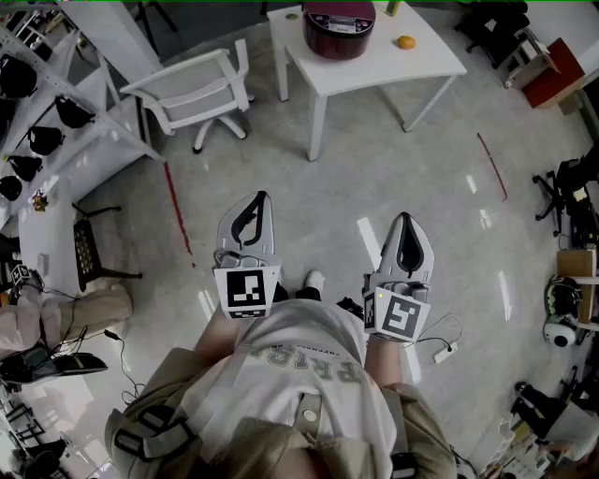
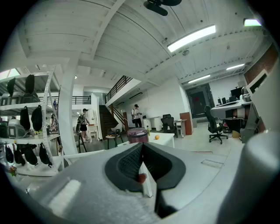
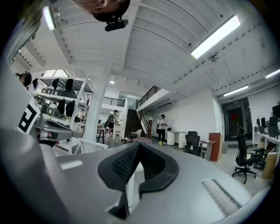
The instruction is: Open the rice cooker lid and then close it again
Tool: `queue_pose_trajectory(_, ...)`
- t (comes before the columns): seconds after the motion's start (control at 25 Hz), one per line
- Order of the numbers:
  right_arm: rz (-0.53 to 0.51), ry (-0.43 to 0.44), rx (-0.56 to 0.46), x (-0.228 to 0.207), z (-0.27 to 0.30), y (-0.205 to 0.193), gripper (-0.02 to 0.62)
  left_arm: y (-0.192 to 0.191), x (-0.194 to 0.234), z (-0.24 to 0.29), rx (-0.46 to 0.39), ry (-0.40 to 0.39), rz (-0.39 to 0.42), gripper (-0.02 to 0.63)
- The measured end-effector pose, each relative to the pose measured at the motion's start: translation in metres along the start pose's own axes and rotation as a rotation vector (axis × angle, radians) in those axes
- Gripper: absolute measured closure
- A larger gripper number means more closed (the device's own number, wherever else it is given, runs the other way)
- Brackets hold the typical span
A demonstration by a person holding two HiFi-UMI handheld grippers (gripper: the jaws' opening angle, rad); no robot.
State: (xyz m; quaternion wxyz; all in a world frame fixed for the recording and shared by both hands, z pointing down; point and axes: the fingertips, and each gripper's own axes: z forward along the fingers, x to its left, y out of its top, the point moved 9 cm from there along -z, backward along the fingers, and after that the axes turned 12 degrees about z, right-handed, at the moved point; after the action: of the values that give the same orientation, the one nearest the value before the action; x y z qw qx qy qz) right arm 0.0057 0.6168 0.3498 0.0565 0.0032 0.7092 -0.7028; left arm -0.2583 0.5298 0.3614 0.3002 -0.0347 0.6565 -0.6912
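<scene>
Rice cooker (image 1: pixel 339 26): round, dark maroon, lid down, on white table (image 1: pixel 421 58).
Left gripper (image 1: pixel 260 198): jaws together, empty.
Right gripper (image 1: pixel 404 220): jaws together, empty.

Colours and patterns, far table to near grippers.
Dark maroon on rice cooker (image 1: pixel 339 26); white on table (image 1: pixel 412 65) and on chair (image 1: pixel 192 94) to its left; orange on small fruit (image 1: pixel 405 42) right of cooker. Glossy pale grey on floor (image 1: pixel 374 178), marked with two thin red tape lines (image 1: pixel 176 210). Light grey on left gripper (image 1: pixel 261 198) and right gripper (image 1: pixel 404 217), black on pads (image 1: pixel 247 223); black-and-white square markers on near cubes (image 1: pixel 247 292).
</scene>
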Motion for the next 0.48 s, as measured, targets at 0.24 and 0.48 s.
queue_pose_trajectory(0.24,-0.015,0.012,0.001,0.0031,-0.0004,0.009,0.595,0.0026,-0.0059,-0.0005,0.002,0.002,0.0,0.597)
queue_pose_trajectory(0.48,0.015,0.016,-0.002,0.0036,0.0031,0.0104,0.595,0.0031,-0.0084,0.0015,0.009,0.007,0.013,0.597)
